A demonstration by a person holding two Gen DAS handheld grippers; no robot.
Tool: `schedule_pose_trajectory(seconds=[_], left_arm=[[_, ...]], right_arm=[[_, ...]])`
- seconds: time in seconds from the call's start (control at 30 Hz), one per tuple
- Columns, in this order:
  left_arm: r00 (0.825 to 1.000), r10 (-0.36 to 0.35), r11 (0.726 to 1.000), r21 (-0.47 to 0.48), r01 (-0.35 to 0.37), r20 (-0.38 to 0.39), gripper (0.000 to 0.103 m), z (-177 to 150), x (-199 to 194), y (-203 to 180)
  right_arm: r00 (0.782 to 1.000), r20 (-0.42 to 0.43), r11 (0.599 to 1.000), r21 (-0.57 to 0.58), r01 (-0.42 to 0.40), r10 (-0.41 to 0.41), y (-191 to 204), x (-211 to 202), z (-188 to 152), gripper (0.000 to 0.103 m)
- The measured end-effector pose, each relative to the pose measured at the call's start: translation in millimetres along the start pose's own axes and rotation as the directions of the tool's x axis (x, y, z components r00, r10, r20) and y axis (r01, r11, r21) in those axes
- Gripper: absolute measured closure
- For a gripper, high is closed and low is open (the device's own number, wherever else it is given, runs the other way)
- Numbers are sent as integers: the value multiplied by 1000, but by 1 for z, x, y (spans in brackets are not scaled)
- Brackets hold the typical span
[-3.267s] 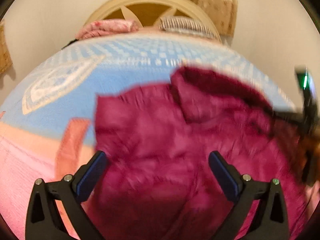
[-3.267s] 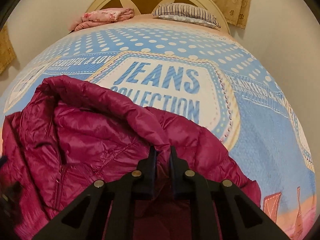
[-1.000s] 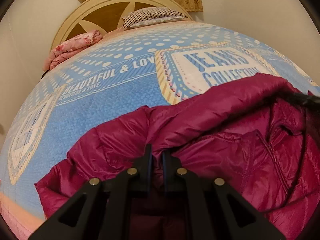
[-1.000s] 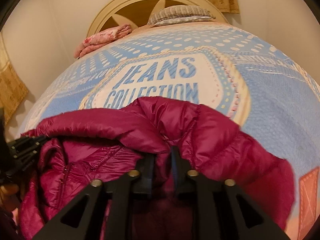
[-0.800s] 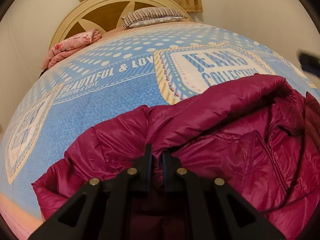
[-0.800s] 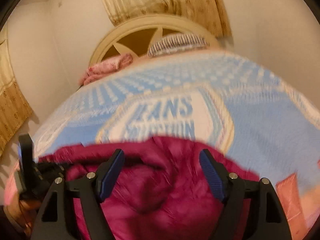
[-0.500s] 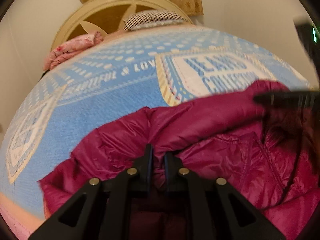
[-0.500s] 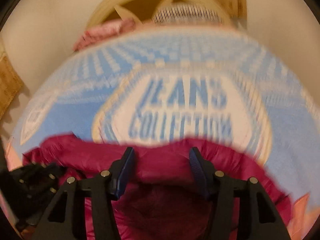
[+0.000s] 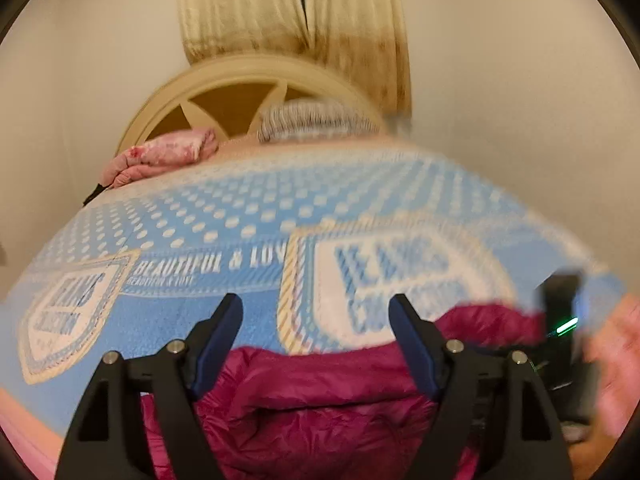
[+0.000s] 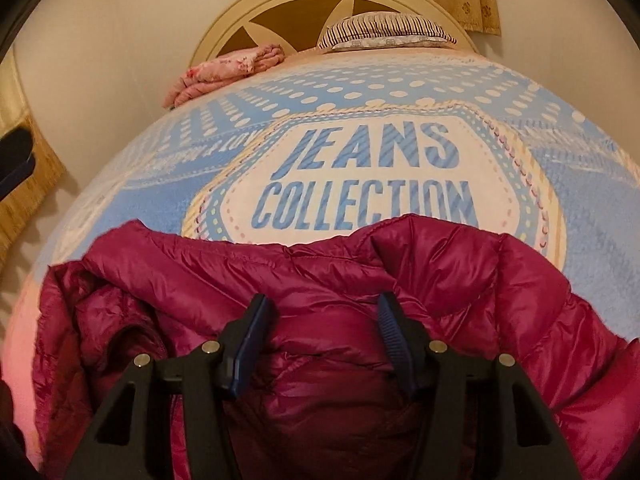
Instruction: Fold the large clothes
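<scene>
While blur smears the bedspread (image 9: pixel 224 208), both grippers' fingers stand released over the jacket (image 10: pixel 460 280), the left gripper (image 9: pixel 316 316) opening.

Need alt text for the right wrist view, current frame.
The right gripper, jaws apart and holding nothing, hangs over a shiny magenta quilted puffer jacket lying rumpled on a light blue bedspread printed "JEANS COLLECTION". Behind stand a cream arched headboard, a striped pillow and a folded pink floral blanket.
</scene>
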State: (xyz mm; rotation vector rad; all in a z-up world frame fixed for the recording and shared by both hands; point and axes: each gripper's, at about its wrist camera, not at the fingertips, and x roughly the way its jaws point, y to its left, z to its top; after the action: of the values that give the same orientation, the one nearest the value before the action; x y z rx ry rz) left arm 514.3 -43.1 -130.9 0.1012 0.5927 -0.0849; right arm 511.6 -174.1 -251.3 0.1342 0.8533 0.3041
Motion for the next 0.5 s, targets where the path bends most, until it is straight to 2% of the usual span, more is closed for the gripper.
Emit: schedule_pose_trajectory(seconds=[0.1, 0.2, 0.37, 0.5], left_arm=[[989, 46, 999, 5, -45, -141, 25, -24, 41, 3], [966, -28, 998, -66, 12, -257, 26, -49, 64, 16], [952, -82, 994, -97, 56, -295, 25, -61, 77, 24], [953, -90, 993, -101, 63, -291, 23, -64, 80, 23]], right_arm=[[1000, 7, 1000, 18, -22, 22, -3, 0, 0, 46], [1000, 10, 999, 21, -28, 28, -3, 0, 0, 46], [999, 15, 999, 29, -42, 42, -6, -1, -1, 46], [999, 11, 999, 22, -36, 35, -5, -1, -1, 45]])
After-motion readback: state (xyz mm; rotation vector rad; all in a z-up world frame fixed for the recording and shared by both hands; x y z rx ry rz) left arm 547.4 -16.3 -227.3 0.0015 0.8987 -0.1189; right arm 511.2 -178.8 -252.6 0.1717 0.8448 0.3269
